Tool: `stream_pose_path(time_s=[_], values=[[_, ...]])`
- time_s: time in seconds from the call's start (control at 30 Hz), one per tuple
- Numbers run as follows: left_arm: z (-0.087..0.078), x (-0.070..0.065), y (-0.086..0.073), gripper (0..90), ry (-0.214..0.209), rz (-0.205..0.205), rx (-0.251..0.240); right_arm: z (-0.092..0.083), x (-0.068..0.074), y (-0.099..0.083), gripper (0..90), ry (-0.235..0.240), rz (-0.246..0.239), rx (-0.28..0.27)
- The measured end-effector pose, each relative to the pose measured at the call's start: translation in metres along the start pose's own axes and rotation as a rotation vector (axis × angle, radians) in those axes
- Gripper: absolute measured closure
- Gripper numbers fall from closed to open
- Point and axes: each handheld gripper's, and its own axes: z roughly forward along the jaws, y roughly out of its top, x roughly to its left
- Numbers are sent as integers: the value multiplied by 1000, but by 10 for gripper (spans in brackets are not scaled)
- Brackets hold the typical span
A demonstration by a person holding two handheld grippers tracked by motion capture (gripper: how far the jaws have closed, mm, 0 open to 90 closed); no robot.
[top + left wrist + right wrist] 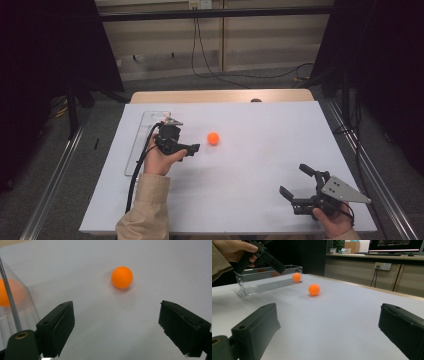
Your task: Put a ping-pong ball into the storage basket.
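Note:
An orange ball lies loose on the white table top. My left gripper hovers just left of it, open, with the ball ahead of the jaws and apart from them. A second orange ball sits inside a long clear box beside the left hand. My right gripper rests near the table's front right, open with nothing between its jaws. In the right gripper view the left gripper shows above the box.
The white sheet covers the table, whose wooden rim shows at the back. Cables run over the floor behind it. Metal rails flank both sides, and dark curtains stand at the left and right.

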Motion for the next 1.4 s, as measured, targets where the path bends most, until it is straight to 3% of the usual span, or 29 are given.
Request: stream_pose_path(time_s=[0.43, 0.63, 0.67, 0.77, 0.8, 0.87, 0.97, 1.03, 1.4], values=[[11, -4, 0, 113, 11, 4, -12, 0, -1, 0, 23, 1, 4, -3], [13, -6, 1, 112, 16, 7, -29, 0, 0, 0, 24, 0, 3, -3], [15, -8, 1, 112, 19, -8, -45, 0, -1, 0, 24, 1, 0, -1], [17, -8, 1, 110, 21, 8, -40, -1, -1, 0, 23, 0, 5, -3], [18, -9, 1, 110, 22, -5, -55, 0, -1, 0, 23, -1, 5, -3], [19, -9, 1, 109, 23, 11, -37, 0, -1, 0, 23, 0, 3, -3], [22, -11, 1, 108, 21, -3, -50, 0, -1, 0, 23, 1, 3, -2], [23, -11, 1, 107, 13, 18, -35, 0, 0, 0, 23, 0, 4, -3], [26, -15, 2, 107, 20, 23, -50, 0, -1, 0, 23, 0, 0, -1]])
